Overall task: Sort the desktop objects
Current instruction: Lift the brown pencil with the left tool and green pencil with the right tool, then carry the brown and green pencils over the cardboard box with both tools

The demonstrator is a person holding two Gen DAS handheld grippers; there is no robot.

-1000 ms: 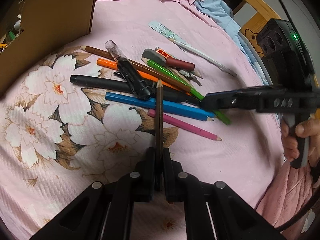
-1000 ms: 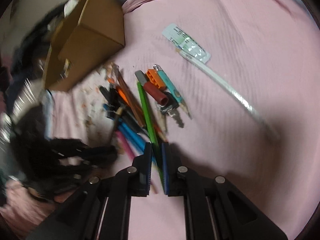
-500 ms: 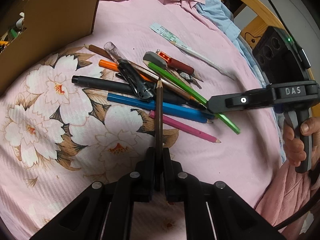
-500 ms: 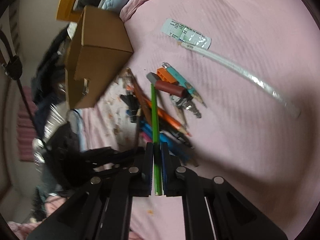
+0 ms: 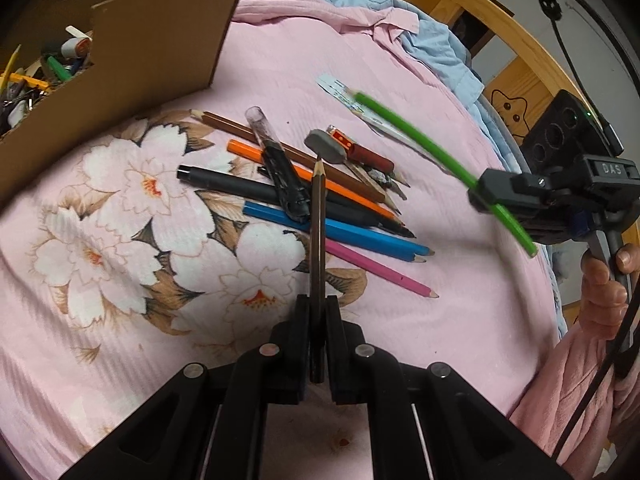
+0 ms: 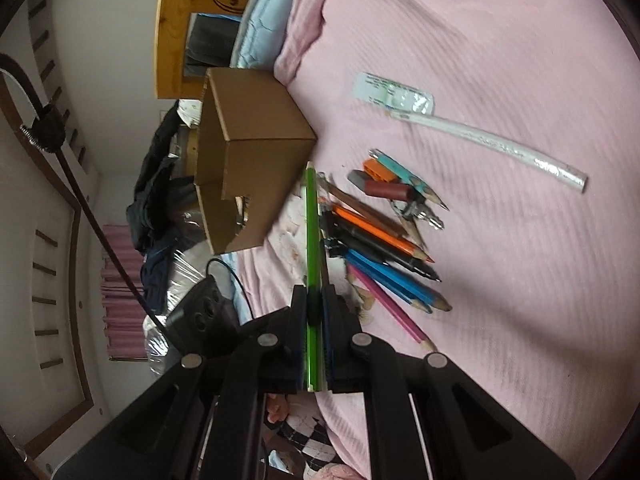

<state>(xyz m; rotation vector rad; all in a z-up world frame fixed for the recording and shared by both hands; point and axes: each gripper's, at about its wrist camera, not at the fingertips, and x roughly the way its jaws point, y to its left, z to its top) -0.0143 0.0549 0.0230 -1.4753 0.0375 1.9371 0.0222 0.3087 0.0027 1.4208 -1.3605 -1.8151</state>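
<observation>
My left gripper (image 5: 318, 312) is shut on a dark brown pencil (image 5: 317, 236) that points away over the pile. My right gripper (image 6: 314, 300) is shut on a green pencil (image 6: 311, 224), also seen lifted at the right as the green pencil (image 5: 420, 140) in the right gripper (image 5: 496, 196). On the pink flowered sheet lie a blue pencil (image 5: 340, 234), a pink pencil (image 5: 380, 270), an orange pencil (image 5: 304, 174), a black pen (image 5: 256, 188), a black utility knife (image 5: 286, 182), a grey eraser (image 5: 326, 151) and a maroon tube (image 5: 370, 158). The open cardboard box (image 5: 132, 52) stands at the upper left.
A white wrapped stick (image 6: 488, 146) and a paper packet (image 6: 394, 94) lie beyond the pile. The box (image 6: 252, 152) holds several small items (image 5: 44, 72). A wooden bed rail (image 5: 516, 52) and blue quilt (image 5: 448, 52) border the far side. A hand (image 5: 604, 280) holds the right gripper's handle.
The right gripper has lifted the green pencil clear of the pile and rolled, so the pencil now hangs in the air at the right. The left gripper stays put with the brown pencil.
</observation>
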